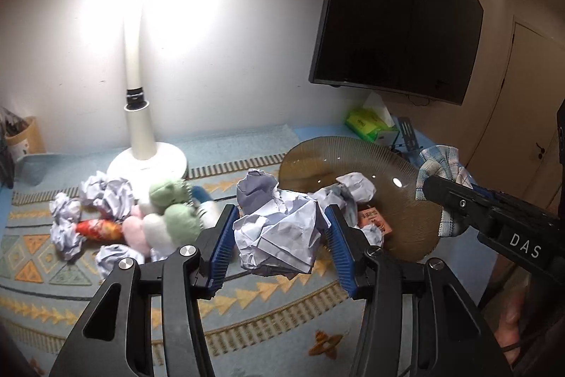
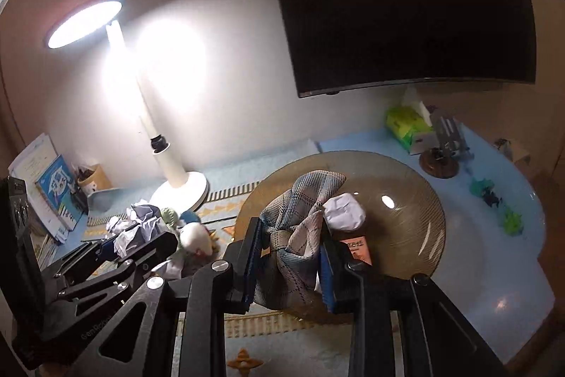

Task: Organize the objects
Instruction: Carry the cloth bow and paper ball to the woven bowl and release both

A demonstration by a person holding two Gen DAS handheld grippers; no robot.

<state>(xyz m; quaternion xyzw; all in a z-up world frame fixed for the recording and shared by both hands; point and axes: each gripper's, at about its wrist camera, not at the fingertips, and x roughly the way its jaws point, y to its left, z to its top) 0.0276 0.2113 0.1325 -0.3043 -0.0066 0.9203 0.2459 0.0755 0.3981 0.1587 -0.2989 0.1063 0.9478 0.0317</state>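
My left gripper (image 1: pixel 279 232) is shut on a large crumpled paper ball (image 1: pixel 279 235), held above the patterned mat (image 1: pixel 247 313) beside the ribbed brown glass plate (image 1: pixel 406 200). My right gripper (image 2: pixel 291 253) is shut on a checked cloth (image 2: pixel 300 218), held over the plate (image 2: pixel 416 235); the cloth also shows in the left wrist view (image 1: pixel 441 165). A paper ball (image 2: pixel 344 212) and an orange packet (image 2: pixel 358 248) lie on the plate. More paper balls (image 1: pixel 106 196), plush toys (image 1: pixel 166 221) and an orange-red toy (image 1: pixel 99 230) lie left on the mat.
A white desk lamp (image 1: pixel 141 129) stands behind the toys. A dark monitor (image 1: pixel 399 6) hangs on the wall. A green tissue pack (image 1: pixel 367 124) and a metal stand (image 2: pixel 446 136) sit at the back right. Books (image 2: pixel 53 193) and a cup (image 2: pixel 91 179) are far left.
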